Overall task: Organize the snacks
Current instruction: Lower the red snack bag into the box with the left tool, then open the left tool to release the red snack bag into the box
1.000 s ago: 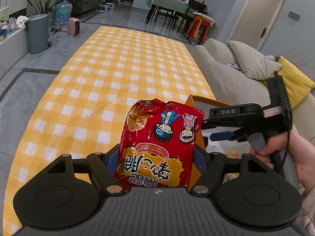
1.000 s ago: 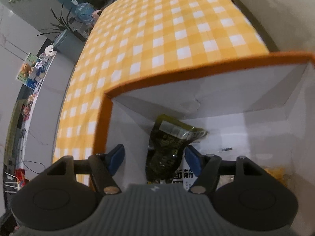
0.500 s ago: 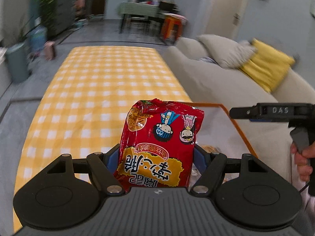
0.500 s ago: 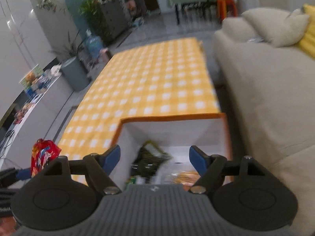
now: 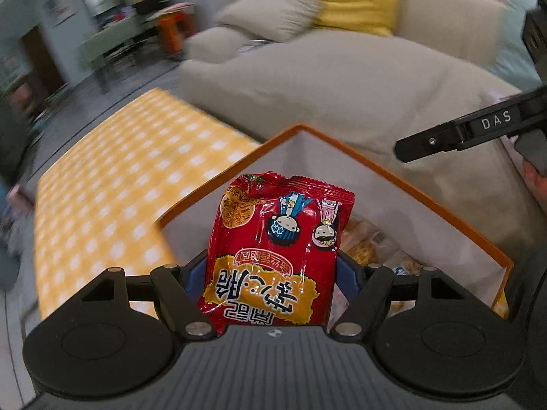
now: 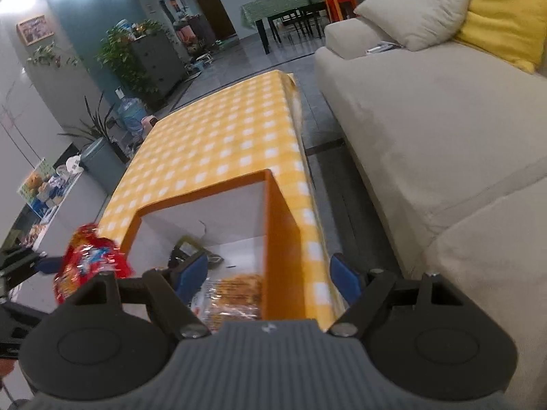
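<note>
Left wrist view: the orange-rimmed box [image 5: 403, 184] stands open with white inner walls, pale and golden snack packets [image 5: 365, 242] lying on its floor; the left gripper [image 5: 271, 270] clamps the red noodle bag [image 5: 277, 253] over the box's near side, the bag glossy, printed with two cartoon figures and yellow lettering; a second ago the bag hung beside the box over the checked cloth [image 5: 112, 184]; the box now fills the view beneath it.

Right wrist view: the right gripper [image 6: 268, 271], fingers spread and empty, hangs over the box's right wall, having risen out of the box; a dark green packet [image 6: 186, 244] and an orange-filled clear packet [image 6: 236, 294] lie inside.
</note>
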Available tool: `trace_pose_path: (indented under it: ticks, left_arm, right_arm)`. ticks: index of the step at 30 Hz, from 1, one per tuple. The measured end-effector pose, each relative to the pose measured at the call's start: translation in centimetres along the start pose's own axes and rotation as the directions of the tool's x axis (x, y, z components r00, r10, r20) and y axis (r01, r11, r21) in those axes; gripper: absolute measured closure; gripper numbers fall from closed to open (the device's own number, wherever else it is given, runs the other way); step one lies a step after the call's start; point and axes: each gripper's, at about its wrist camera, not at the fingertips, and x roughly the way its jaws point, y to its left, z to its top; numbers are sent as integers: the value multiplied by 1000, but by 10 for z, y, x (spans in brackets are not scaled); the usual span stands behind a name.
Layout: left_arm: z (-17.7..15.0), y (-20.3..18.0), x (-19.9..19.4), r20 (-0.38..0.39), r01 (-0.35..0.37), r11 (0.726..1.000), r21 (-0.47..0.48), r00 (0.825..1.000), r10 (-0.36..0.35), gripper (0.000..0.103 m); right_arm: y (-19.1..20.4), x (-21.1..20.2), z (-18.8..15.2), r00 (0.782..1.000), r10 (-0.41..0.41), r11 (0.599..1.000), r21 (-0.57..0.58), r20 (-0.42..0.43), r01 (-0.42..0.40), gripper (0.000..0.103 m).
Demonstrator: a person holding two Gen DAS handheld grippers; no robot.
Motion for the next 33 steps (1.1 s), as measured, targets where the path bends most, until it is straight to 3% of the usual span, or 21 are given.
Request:
trace_pose_path:
  ticks: [3,7,12,15,18,25,29,33]
  left_arm:
    - [20,-4,27,-31,67,994,84,997,-65,18]
    - [39,-4,65,-86,141,975,173,988,-128,18]
    - [46,-4,110,-173,170,934,313,978,-120,18]
    - [48,-2,130,-245,231,915,330,957,-153,18]
    - [49,-5,141,-254,263,892,369,951,-176,18]
    - [52,-11,173,-267,260,875,410,951,-157,17]
    - [48,-18,169,-257,235,869,435,957,-131,7]
    - [47,-25,157,-240,206,847,489,966,-97,6]
  right_arm:
    - [-16,5,-2,999,45,998,50,-9,-45,26]
    - [-30,16,-3,999,39,996,78,-29,-36,26]
    - [-49,29,-4,998,38,992,124,-50,-32,26]
    - [-57,28,-3,999,33,989,146,-41,-26,26]
    - [-62,29,0,999,22,987,162,-25,-17,26]
    - [-70,35,-3,999,25,985,174,-46,-17,26]
    - [-74,40,-4,997,45,979,200,-60,-32,26]
    - [-76,36,-2,998,44,978,207,-45,-34,26]
